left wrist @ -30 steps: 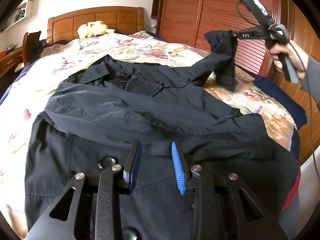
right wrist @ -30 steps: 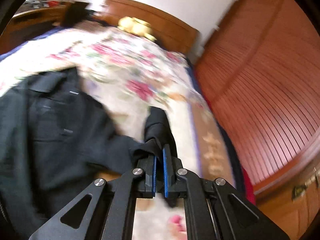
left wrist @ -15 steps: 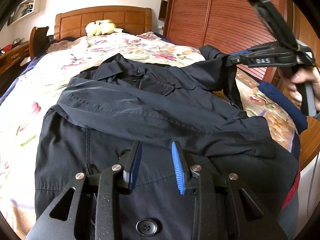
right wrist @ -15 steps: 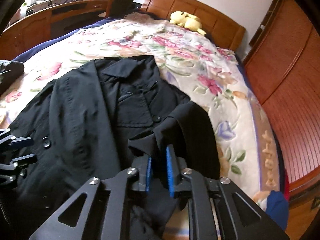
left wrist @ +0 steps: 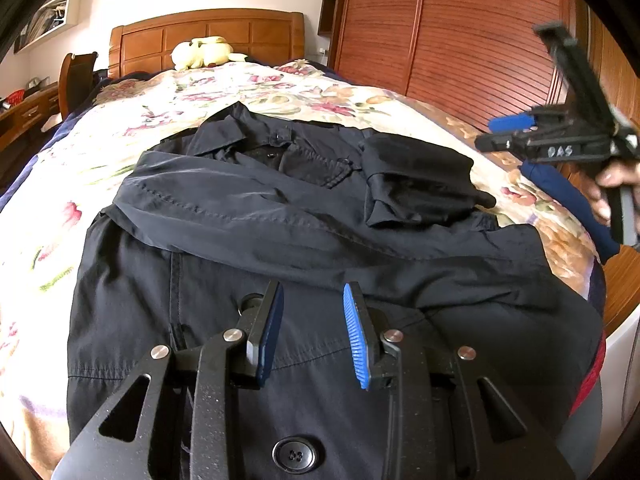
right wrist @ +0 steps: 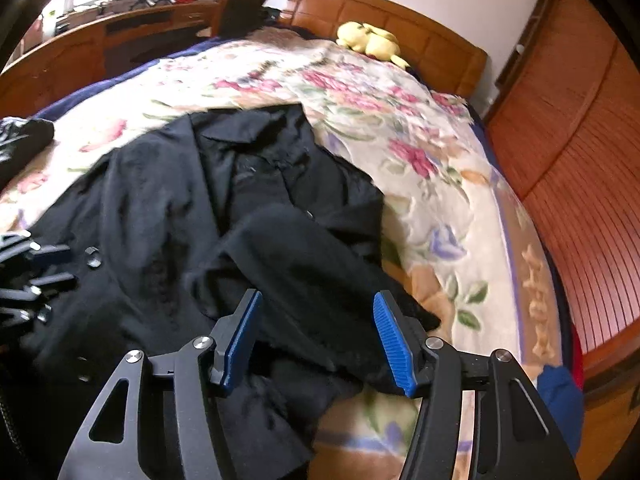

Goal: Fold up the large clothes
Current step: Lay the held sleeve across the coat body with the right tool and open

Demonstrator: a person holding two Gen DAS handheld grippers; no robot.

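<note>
A large dark jacket point(left wrist: 248, 216) lies spread on the floral bed, collar toward the headboard. One sleeve lies across its chest. The other sleeve point(left wrist: 416, 180) lies folded over the jacket's right side; it also shows in the right wrist view point(right wrist: 312, 264). My left gripper point(left wrist: 312, 328) is open and empty, low over the jacket's hem near a button point(left wrist: 296, 455). My right gripper point(right wrist: 316, 340) is open and empty just above the folded sleeve. It shows in the left wrist view point(left wrist: 504, 132) raised at the right of the bed.
The floral bedspread point(left wrist: 256, 88) covers the bed. A yellow plush toy point(left wrist: 202, 50) sits by the wooden headboard point(left wrist: 208, 34). A wooden wardrobe point(left wrist: 460, 40) stands at the right. A blue cloth point(left wrist: 568, 196) lies at the bed's right edge. A desk point(right wrist: 100, 40) stands at the left.
My right gripper carried the sleeve inward over the jacket, opened and let it go. The sleeve now lies folded on the jacket. My left gripper stayed open over the hem.
</note>
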